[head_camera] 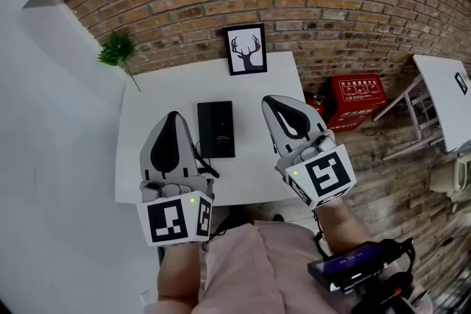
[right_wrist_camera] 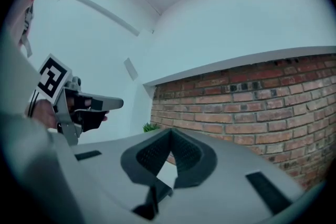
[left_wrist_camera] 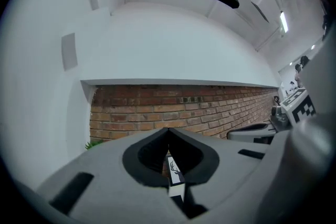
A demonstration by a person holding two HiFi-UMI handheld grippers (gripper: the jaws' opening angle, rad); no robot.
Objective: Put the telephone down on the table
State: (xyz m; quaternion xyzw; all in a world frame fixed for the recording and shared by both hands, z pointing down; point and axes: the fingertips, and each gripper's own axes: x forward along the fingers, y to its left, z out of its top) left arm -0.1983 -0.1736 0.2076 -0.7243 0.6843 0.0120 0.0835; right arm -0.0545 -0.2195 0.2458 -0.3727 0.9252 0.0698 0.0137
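Note:
The black telephone (head_camera: 215, 129) lies flat on the white table (head_camera: 162, 92), between and below the two raised grippers. My left gripper (head_camera: 174, 115) hangs above the table to the phone's left, jaws shut with nothing between them. My right gripper (head_camera: 268, 101) is held to the phone's right, also shut and empty. In the left gripper view the left gripper (left_wrist_camera: 168, 131) points level at the brick wall, its tips touching. In the right gripper view the right gripper (right_wrist_camera: 170, 132) has its tips closed too, and the left gripper (right_wrist_camera: 113, 104) shows at the left.
A framed deer picture (head_camera: 246, 49) leans against the brick wall (head_camera: 331, 4) at the table's back edge. A green plant (head_camera: 118, 50) stands at the back left corner. A red box (head_camera: 356, 101) sits on the floor to the right, near another white table (head_camera: 445, 99).

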